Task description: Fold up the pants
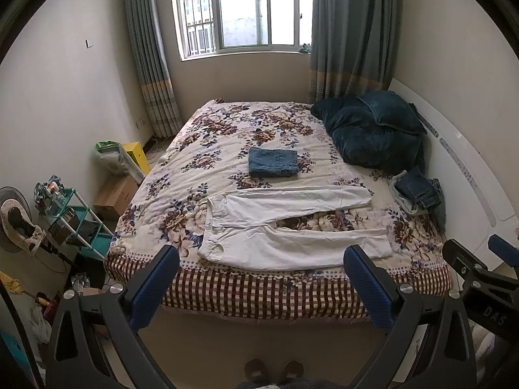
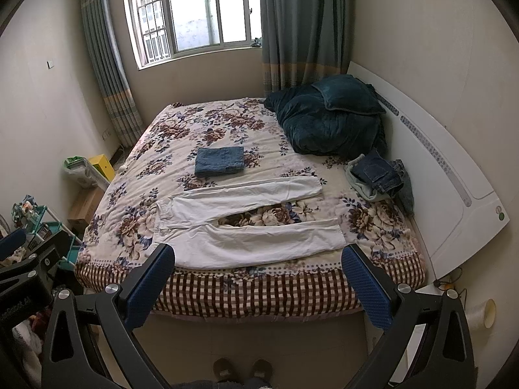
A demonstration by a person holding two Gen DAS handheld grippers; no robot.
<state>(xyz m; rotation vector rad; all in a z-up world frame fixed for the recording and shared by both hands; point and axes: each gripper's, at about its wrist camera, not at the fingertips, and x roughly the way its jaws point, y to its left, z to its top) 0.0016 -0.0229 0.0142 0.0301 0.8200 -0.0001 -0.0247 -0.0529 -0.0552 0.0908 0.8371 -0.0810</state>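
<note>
1. The white pants [image 1: 285, 227] lie spread flat on the bed [image 1: 227, 295], close to its near edge, waistband to the left and the two legs splayed apart to the right.
2. The left claw [image 1: 262, 288] hangs short of the bed's near edge, jaws wide apart and holding nothing.
3. The right claw [image 2: 259, 287] is likewise gaping and empty, also off the bed's near edge.
4. Folded jeans [image 1: 273, 162] sit farther up the bed, beyond the pants; a heap of unfolded clothes [image 1: 416, 194] lies near the right side of the bed.
5. Risk: the legs are splayed, so folding one over the other may leave the seams misaligned and wrinkled.
6. Risk: a pinch taken too deep could catch the floral quilt [image 1: 194, 168] along with the thin fabric.
</note>
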